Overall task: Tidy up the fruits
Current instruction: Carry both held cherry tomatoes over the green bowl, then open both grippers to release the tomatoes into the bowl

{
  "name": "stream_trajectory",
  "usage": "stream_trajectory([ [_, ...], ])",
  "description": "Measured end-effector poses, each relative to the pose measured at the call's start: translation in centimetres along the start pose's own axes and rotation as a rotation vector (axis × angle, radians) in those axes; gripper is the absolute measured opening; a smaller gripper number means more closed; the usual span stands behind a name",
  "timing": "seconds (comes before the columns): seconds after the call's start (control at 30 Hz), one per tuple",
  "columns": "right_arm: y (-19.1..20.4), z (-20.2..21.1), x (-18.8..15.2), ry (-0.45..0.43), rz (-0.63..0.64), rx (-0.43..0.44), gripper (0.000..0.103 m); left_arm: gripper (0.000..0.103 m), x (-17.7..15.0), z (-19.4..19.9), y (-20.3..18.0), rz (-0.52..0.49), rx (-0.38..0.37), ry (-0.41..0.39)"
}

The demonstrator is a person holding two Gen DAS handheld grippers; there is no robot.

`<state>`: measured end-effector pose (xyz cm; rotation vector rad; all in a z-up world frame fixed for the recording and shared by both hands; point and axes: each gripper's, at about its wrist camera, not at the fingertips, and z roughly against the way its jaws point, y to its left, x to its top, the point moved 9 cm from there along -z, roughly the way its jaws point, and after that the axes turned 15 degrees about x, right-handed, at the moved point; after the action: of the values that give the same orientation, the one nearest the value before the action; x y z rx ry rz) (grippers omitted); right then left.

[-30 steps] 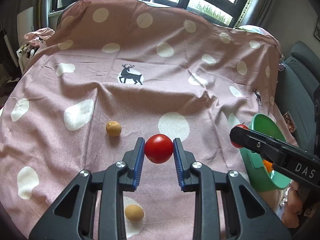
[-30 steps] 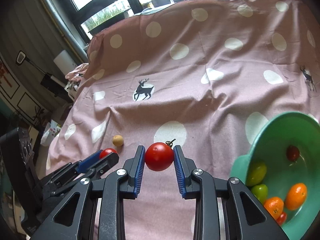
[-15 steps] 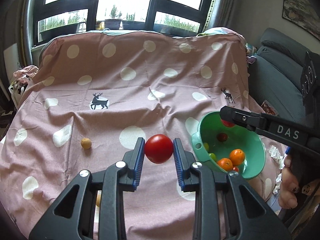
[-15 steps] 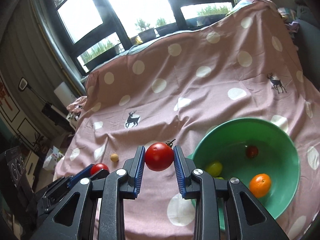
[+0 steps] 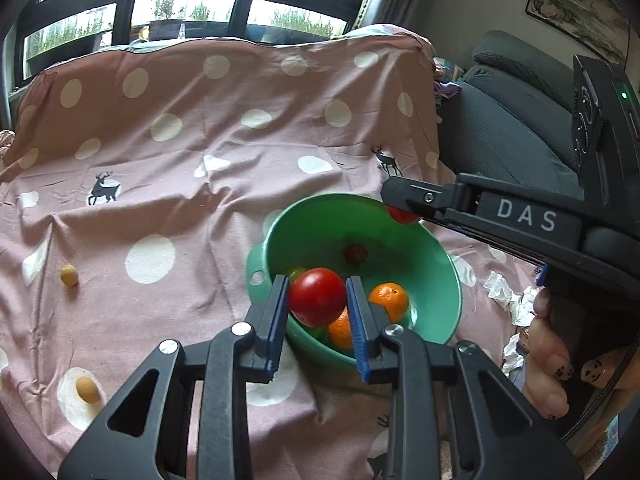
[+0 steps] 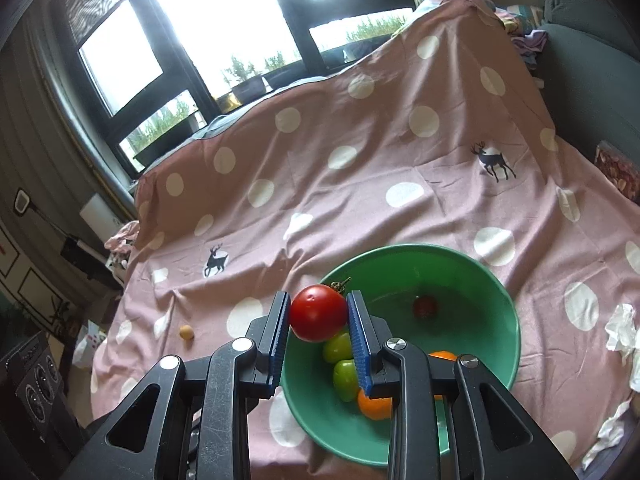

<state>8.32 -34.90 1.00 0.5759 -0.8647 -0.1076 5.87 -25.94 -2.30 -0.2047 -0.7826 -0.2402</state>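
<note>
jaws clamp tomatoes | right gripper (image 5: 404,210) (side lettering) reads "DAS"

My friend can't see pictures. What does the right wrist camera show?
The right gripper has its jaws shut on a red tomato above the near rim of a green bowl holding green and orange fruit. The bowl sits on a pink spotted cloth.

1. The left wrist camera looks forward and downward along its tongs (image 5: 318,300), close above the green bowl (image 5: 448,272).
2. The right wrist camera likewise peers down over its tongs (image 6: 319,314).
3. Both views share the bowl, the spotted cloth (image 5: 200,152) and the windows (image 6: 224,12).
</note>
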Motion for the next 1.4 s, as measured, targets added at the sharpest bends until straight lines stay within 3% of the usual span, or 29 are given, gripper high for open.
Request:
stream_trajectory([
  [0.33, -4.9, 0.3, -0.4, 0.033, -0.062, -0.085, 0.031, 0.028, -1.9, -3.2, -4.2, -0.06, -0.073, 0.122],
  [0.77, -9.2, -0.7, -1.4, 0.094, -0.135, -0.173, 0.031, 0.028, -3.2, -6.0, -5.7, -0.087, -0.071, 0.219],
  [1.4, -10.9, -2.3, -2.7, 0.173, -0.151, -0.24, 0.031, 0.029, -3.3, -7.5, -5.5, -0.091, -0.047, 0.26],
])
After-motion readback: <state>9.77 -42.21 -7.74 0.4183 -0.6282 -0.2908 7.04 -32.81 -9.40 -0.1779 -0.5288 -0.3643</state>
